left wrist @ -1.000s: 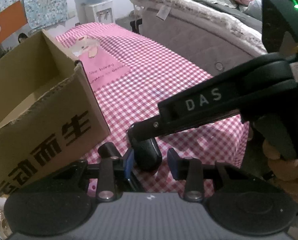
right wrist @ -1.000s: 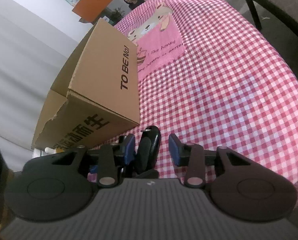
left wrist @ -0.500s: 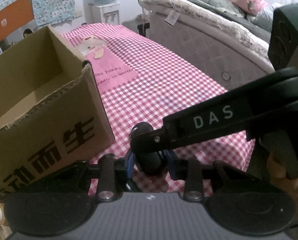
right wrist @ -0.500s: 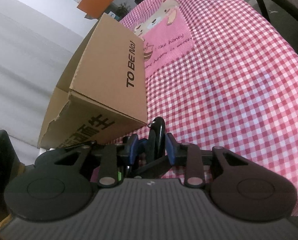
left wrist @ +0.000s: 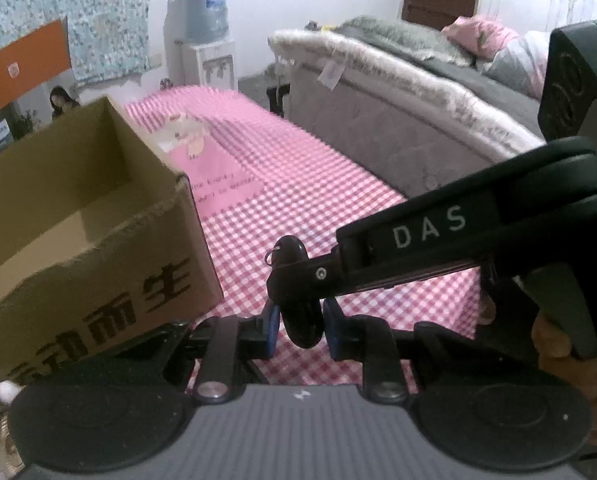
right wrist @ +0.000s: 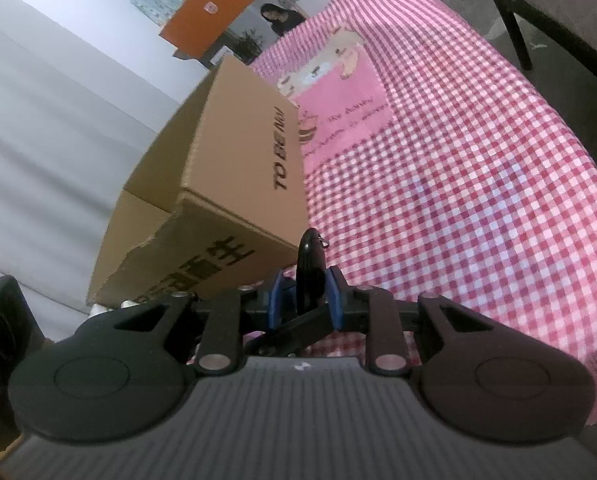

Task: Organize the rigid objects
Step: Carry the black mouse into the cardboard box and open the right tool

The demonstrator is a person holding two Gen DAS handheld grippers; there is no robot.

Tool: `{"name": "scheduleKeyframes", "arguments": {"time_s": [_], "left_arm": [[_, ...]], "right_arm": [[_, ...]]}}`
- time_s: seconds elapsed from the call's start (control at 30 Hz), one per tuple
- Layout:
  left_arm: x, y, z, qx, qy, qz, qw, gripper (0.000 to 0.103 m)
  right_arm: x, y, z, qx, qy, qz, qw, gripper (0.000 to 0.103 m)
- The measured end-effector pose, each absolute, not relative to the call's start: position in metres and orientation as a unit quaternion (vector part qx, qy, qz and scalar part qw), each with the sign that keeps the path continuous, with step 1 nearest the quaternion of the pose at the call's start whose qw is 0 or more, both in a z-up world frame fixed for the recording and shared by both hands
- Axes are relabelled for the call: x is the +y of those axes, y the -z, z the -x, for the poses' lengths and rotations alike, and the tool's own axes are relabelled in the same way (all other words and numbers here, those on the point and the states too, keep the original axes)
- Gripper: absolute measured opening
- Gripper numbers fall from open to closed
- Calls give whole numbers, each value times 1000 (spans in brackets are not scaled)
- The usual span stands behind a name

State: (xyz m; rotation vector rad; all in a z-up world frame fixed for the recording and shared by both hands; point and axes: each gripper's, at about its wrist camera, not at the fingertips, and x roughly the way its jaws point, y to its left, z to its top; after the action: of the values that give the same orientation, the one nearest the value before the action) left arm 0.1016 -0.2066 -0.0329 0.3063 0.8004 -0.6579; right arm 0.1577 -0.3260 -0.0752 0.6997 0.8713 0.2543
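A small black oval plastic key fob (left wrist: 298, 300) with a metal ring at its top is clamped by both tools at once: the left gripper (left wrist: 298, 330) has just been closing and its blue pads now press the fob's lower flanks, and the right gripper (right wrist: 304, 294) has likewise just been closing, pinching the fob across its flat faces. The fob looks raised off the pink-and-white checked tablecloth (right wrist: 478, 200), just beside the near corner of the open brown cardboard box (left wrist: 98, 240). It should handle as a light, stiff, smooth shell (likely slippery under narrow pads), so the broad middle is the surest hold, not the ring end. The box's torn top edge (right wrist: 138, 252) stands close on the left, with its open mouth above; the cloth to the right lies bare, giving free room.
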Motion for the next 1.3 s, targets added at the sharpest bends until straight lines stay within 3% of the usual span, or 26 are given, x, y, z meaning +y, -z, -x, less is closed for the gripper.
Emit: {"name": "scheduleKeyframes", "arguments": {"time_s": [0.37, 0.67, 1.0, 1.3], "left_arm": [[-159, -57, -61, 275, 277, -135, 911, 24], [-89, -98, -123, 290, 168, -135, 932, 24], [-40, -46, -267, 442, 108, -120, 882, 23], [-27, -19, -297, 482, 96, -140, 859, 28]], "right_arm": [[-282, -27, -125, 319, -180, -277, 888, 22], [-189, -76, -225, 328, -297, -259, 858, 22], [-105, -4, -393, 484, -290, -312, 765, 23], [-68, 43, -441, 543, -273, -347, 714, 23]]}}
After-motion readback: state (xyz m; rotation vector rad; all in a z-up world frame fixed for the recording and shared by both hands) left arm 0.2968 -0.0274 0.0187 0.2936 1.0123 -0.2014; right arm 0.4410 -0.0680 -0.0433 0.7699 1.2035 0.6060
